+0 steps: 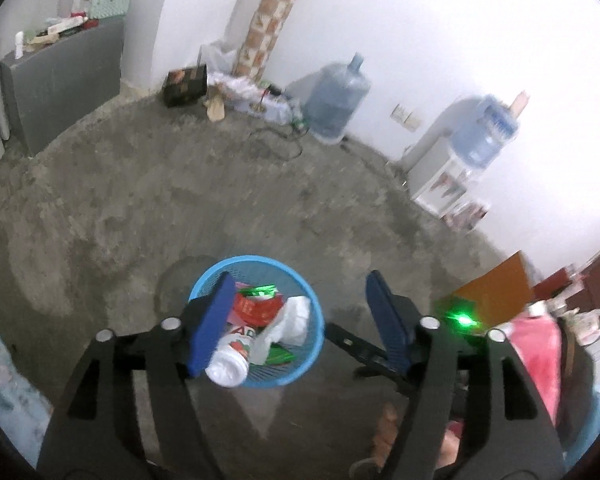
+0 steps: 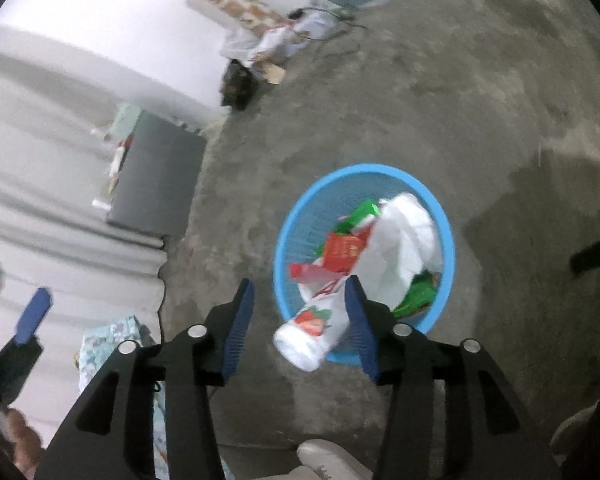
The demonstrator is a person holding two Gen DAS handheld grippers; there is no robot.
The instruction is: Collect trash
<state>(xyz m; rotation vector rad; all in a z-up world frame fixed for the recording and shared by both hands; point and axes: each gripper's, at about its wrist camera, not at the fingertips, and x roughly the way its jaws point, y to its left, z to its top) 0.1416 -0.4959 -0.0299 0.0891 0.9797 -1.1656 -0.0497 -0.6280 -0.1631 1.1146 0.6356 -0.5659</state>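
Right gripper [image 2: 300,284] first: jaws about half parted, pressing on nothing. Between them, a white strawberry bottle [image 2: 312,332], hard against or just in front of the right-hand pad, clear of the left-hand one; cannot tell whether touching. Loose either way, not clamped.

Long axis of the bottle: slanted, one blunt end low and toward the camera, the other end up toward the blue basket [image 2: 364,168]. Straddles the near rim in this view, partly over the mesh, partly over bare floor. Cannot tell whether resting on that rim or in the air above it.

Left gripper [image 1: 300,280]: jaws wide, empty. Sees the same bottle [image 1: 230,360] low beside its left-hand pad, again at the basket's near edge [image 1: 316,344].

Further out, inside the basket: a white plastic bag [image 2: 400,240], a red carton [image 2: 342,250], green wrappers [image 2: 360,212].

Judging by this: right hand nearer, bottle nearly straight ahead of its jaws. Likely to tip inward along that slant; if caught on the rim, needs a nudge forward, away from the jaws, not sideways.
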